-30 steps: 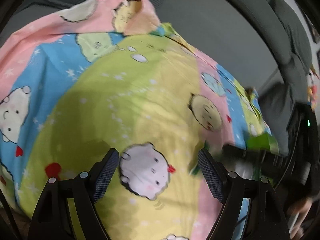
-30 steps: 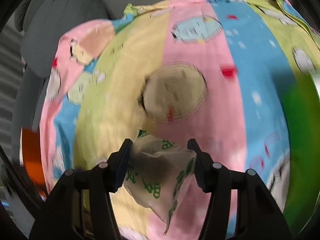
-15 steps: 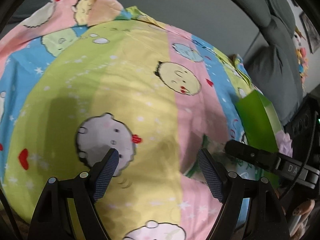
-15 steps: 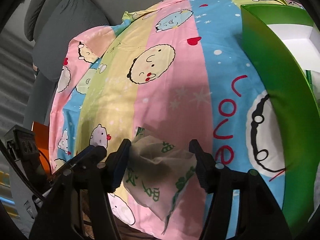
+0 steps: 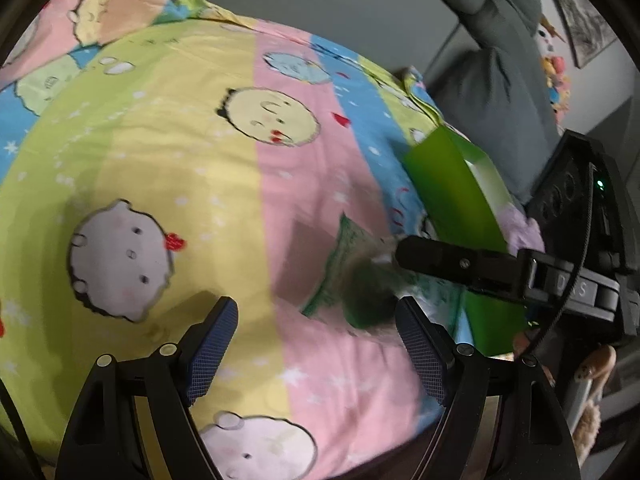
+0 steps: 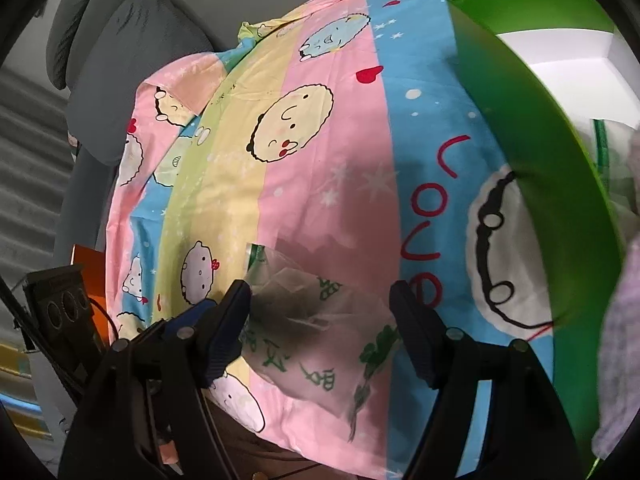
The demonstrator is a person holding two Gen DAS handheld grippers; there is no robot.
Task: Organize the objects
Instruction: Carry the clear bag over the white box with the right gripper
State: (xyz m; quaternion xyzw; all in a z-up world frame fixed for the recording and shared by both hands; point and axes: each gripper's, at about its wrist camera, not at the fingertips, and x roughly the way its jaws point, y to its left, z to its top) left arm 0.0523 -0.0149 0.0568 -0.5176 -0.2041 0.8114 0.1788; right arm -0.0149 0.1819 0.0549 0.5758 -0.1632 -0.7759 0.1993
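My right tool [image 6: 320, 320] has just been opening its jaws, and the clear plastic bag [image 6: 316, 332] with green print lies between them on the pink stripe of the bedsheet [image 6: 320, 152], close to the near edge of the bed. The right pad stands clear of the bag. The left pad sits right at the bag's edge, and I cannot tell whether it touches. Something dark shows through the plastic near that left pad.

My left tool [image 5: 316, 344] is spread apart with nothing between its pads, hanging over the yellow and pink stripes near the same edge of the bed. From there I see the bag [image 5: 352, 276] just ahead of my right-side pad, with one black finger of the right tool [image 5: 440, 260] reaching in over it from the right.

A green box [image 6: 532, 152] with a white inside stands on the sheet toward the bed's right edge, just beyond the bag. Some pale lilac cloth [image 6: 624, 344] lies in it by its near end. Grey pillows [image 6: 132, 80] sit past the far edge of the sheet.
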